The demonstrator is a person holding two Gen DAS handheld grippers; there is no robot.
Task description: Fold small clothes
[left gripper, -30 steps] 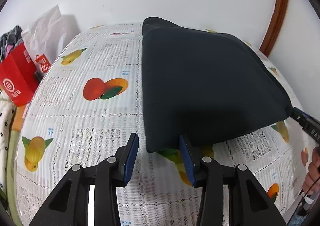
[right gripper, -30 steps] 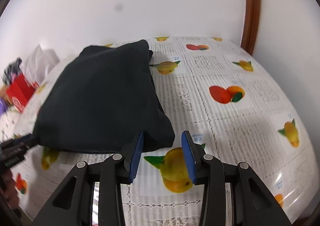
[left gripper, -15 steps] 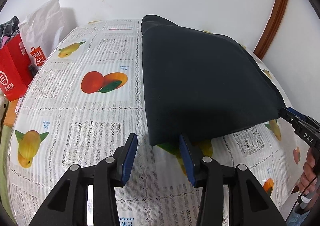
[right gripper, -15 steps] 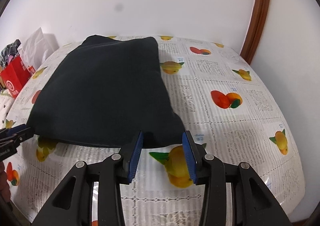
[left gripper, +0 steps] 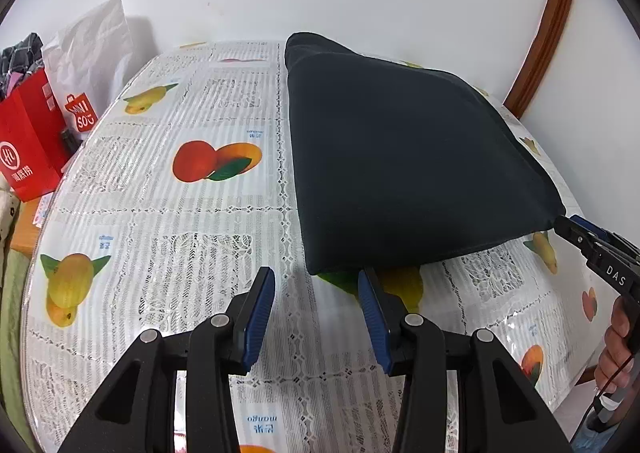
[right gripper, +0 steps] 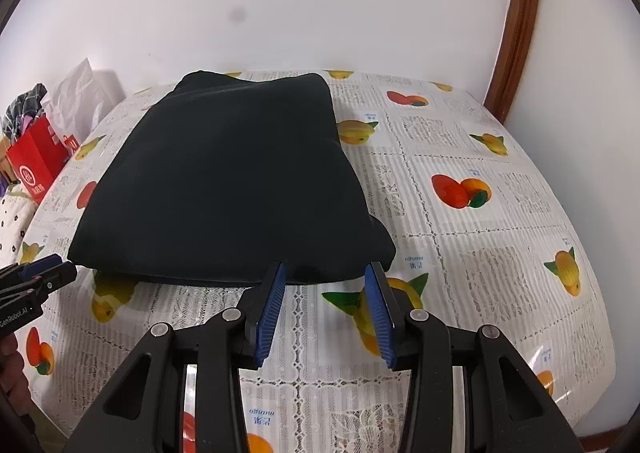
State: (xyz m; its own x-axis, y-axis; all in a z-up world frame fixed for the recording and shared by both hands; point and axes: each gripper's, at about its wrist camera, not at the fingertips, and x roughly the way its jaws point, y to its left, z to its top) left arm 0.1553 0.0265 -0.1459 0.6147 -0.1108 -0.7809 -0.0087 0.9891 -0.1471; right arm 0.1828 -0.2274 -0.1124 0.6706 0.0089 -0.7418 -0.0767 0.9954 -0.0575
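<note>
Both grippers open, backed off the near edge of one folded dark garment [left gripper: 400, 173].
Vs a second ago: both views sit higher and further back; garment's near corners no longer reach between the jaws, cloth lies flat on the fruit-print tablecloth [left gripper: 180, 233]. Left gripper [left gripper: 316, 313]: jaws spread, nothing in them, garment just ahead and to its right. Right gripper [right gripper: 326, 313]: jaws spread, empty, garment ahead and to its left. Counts: one garment, two grippers, one red bag [left gripper: 28, 149], one white bag [left gripper: 96, 53] far left. Garment's far edge layers hard to make out; bag contents cut off.
</note>
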